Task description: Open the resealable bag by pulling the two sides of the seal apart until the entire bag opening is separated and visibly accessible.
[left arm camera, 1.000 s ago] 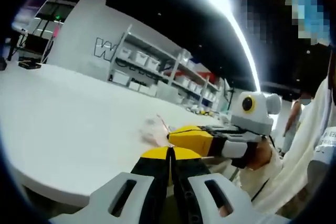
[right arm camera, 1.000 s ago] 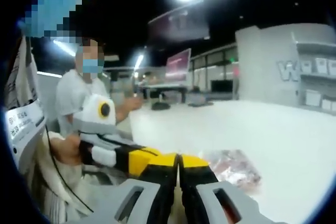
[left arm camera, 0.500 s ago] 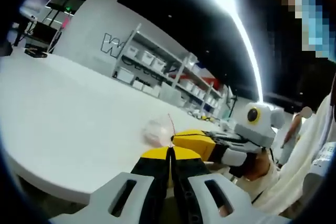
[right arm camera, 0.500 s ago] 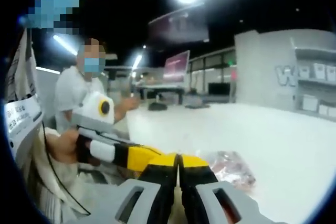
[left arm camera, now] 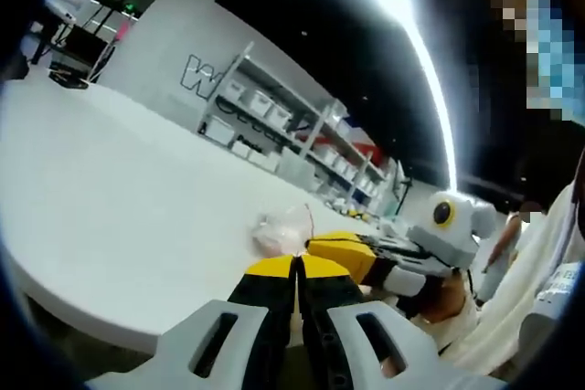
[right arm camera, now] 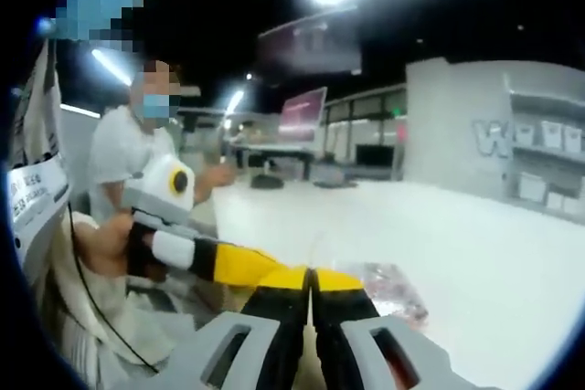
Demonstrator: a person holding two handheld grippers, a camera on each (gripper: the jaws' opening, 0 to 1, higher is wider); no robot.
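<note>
Compared with a second ago, both cameras have tilted a little, so the shelving and the ceiling light sit differently in each view, while the two grippers keep the same tip-to-tip pose and the bag between them looks slightly more gathered.

Largest in both views is the white table (left arm camera: 110, 189), which runs from the near edge far back toward a grey wall with lettering (left arm camera: 174, 52) and open shelves of white bins (left arm camera: 274, 121). In the right gripper view a person in a white top (right arm camera: 114, 157) sits at the far left of the table, with a pink-lit screen (right arm camera: 303, 114) behind.

The left gripper (left arm camera: 298, 267) has its black-and-yellow jaws pressed flat together, with the bag's edge rising just beyond their tips; the pinch itself is hidden, so whether the bag is caught I cannot tell. In its view the right gripper (left arm camera: 315, 248) reaches in from the right, its yellow tip meeting the left one. The right gripper's own view shows its jaws likewise clenched.

The resealable bag (left arm camera: 281, 228) lies on the table just past the joined tips, clear and crumpled, with pinkish contents. Its mouth is blurred.
</note>
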